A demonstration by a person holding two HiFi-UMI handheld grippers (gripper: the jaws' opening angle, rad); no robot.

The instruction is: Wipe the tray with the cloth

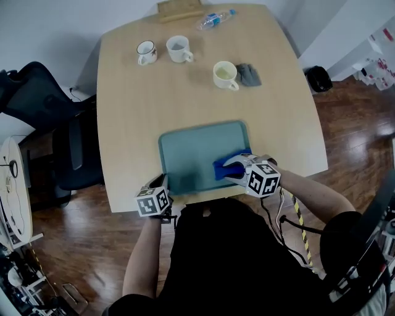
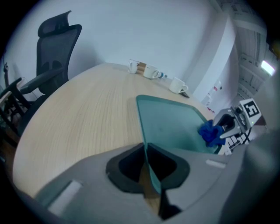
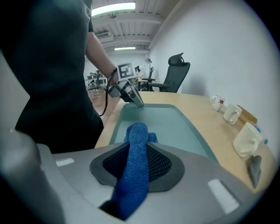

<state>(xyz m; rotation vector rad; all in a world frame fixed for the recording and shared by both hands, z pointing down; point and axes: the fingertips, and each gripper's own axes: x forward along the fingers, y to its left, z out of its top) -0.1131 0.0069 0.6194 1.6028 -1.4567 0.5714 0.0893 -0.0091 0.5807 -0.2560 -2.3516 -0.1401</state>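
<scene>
A teal tray (image 1: 197, 151) lies at the near edge of the wooden table. My left gripper (image 1: 162, 188) is shut on the tray's near left rim (image 2: 148, 162), pinching the thin edge between its jaws. My right gripper (image 1: 237, 168) is shut on a blue cloth (image 1: 223, 170) and holds it down on the tray's near right corner. In the right gripper view the blue cloth (image 3: 135, 170) runs up between the jaws, its free end resting on the tray (image 3: 162, 122). The left gripper view shows the blue cloth (image 2: 211, 133) bunched at the tray's right edge.
At the far side of the table stand three cups (image 1: 146, 52) (image 1: 179, 49) (image 1: 226, 74), a grey rag (image 1: 249, 74), a plastic bottle (image 1: 215, 18) and a wooden block (image 1: 180, 10). Black office chairs (image 1: 68, 136) stand left of the table.
</scene>
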